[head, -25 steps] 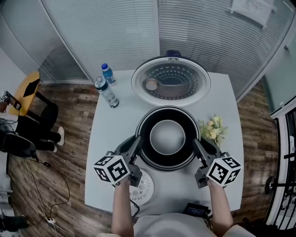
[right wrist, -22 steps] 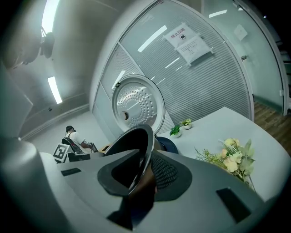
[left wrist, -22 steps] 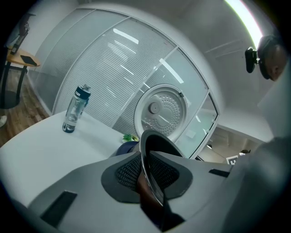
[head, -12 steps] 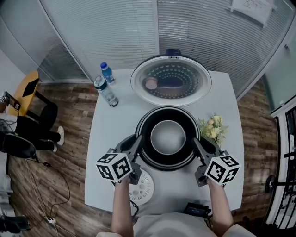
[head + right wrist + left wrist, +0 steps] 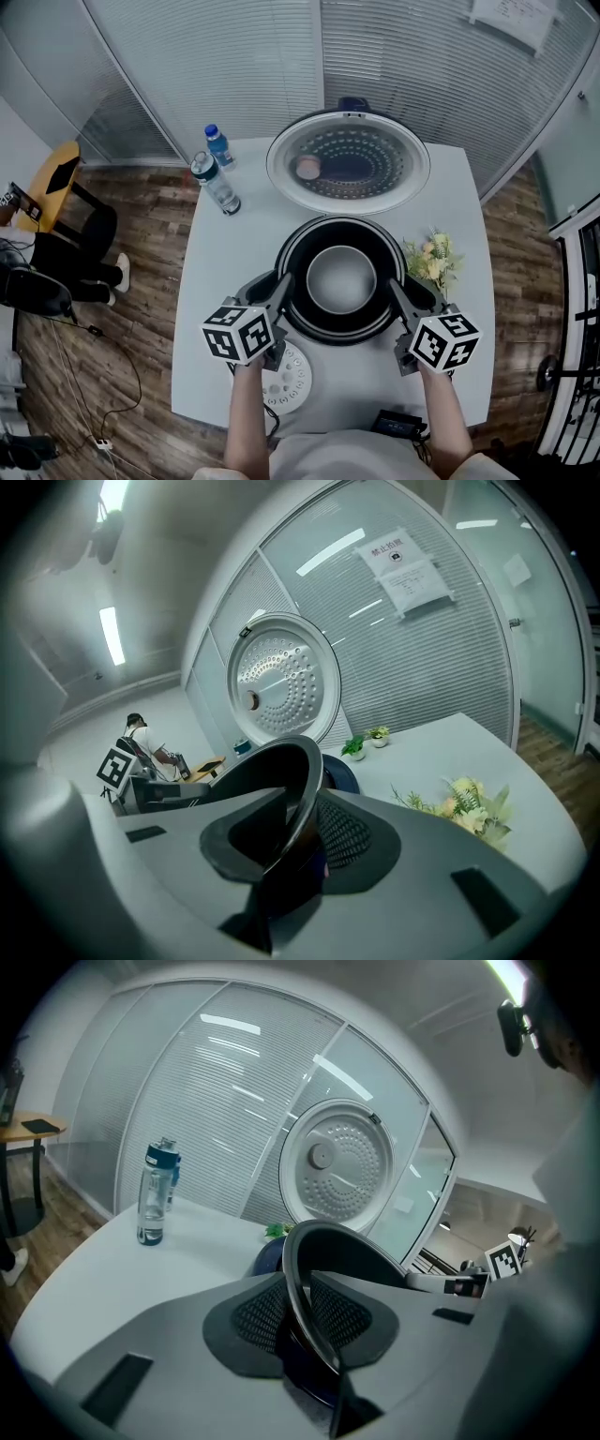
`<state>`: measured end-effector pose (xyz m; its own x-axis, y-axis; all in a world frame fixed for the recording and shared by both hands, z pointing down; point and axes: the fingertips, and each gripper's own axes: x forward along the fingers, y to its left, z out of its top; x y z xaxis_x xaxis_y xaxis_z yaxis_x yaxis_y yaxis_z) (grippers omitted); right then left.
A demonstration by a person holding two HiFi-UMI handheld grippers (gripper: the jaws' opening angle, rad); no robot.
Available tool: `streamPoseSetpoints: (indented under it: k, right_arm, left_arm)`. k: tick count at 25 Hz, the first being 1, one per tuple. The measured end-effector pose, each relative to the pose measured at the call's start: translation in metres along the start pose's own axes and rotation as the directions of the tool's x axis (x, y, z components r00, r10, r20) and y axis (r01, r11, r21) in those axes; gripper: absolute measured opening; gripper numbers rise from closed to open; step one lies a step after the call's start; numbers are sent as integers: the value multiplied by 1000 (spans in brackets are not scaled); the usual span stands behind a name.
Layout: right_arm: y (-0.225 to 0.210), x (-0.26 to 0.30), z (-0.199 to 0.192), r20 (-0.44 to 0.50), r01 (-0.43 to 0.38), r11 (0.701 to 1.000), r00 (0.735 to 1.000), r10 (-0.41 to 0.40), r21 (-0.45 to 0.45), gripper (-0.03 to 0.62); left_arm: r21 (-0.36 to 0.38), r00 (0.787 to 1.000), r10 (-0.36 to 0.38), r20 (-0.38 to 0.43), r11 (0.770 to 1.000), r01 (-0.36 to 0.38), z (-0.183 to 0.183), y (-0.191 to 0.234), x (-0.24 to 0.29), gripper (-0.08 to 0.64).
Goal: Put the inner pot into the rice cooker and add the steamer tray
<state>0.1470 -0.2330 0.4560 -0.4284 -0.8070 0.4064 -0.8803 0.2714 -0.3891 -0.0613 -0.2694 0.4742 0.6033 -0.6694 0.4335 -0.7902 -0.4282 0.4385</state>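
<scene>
Pinching the pot (image 5: 340, 277) rim with left gripper (image 5: 281, 286) at 8 o'clock, right gripper (image 5: 398, 289) at 4; jaws narrow, just now easing open. Seated inside the cooker (image 5: 341, 340), mid-table (image 5: 225, 309), lid (image 5: 347, 161) up at 12.

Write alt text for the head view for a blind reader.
From above, the left gripper and right gripper grip the inner pot by opposite sides of its rim as it sits in the rice cooker on a white table; their jaws have just been opening. The lid stands open behind; a white steamer tray lies partly hidden by the left gripper.
</scene>
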Motion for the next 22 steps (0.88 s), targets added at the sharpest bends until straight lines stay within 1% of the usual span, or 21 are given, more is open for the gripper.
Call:
streamPoseSetpoints:
  k: [5,9,13,14,16,17,19,22]
  right_arm:
    - [0,2,0,-13,28,999,1000,-28,-42,104]
    - [0,4,-2,-32,53,995,998,-56,-83,111]
    - [-5,5,-10,-62,74,994,995,-79,-81,118]
    - [-5,5,-11,-60,81,993,995,-86,-88,126]
    - [-3,3,-7,-36,100,987,994,-106,-126,129]
    - [-2,1,-5,-25,110,983,993,-114,-144,127]
    - [0,-2,-3,-14,116,981,993,-119,-157,127]
    - [0,-9,-1,-3,118,982,993,-120,-150,127]
  left_arm:
    - [14,1000,12,-9,1000,-12,0,2,2,77]
    - [9,1000,18,-15,1000,-17,-2,4,3,78]
    - [27,999,36,-2,999,-36,-1,3,4,85]
    - [23,999,43,15,999,-44,1,3,4,99]
    - [10,998,48,46,999,-49,6,3,2,164]
    - [8,998,47,51,999,-47,6,3,1,176]
    - [8,998,40,44,999,-40,3,2,0,178]
    - [4,999,28,36,1000,-28,-1,0,-2,177]
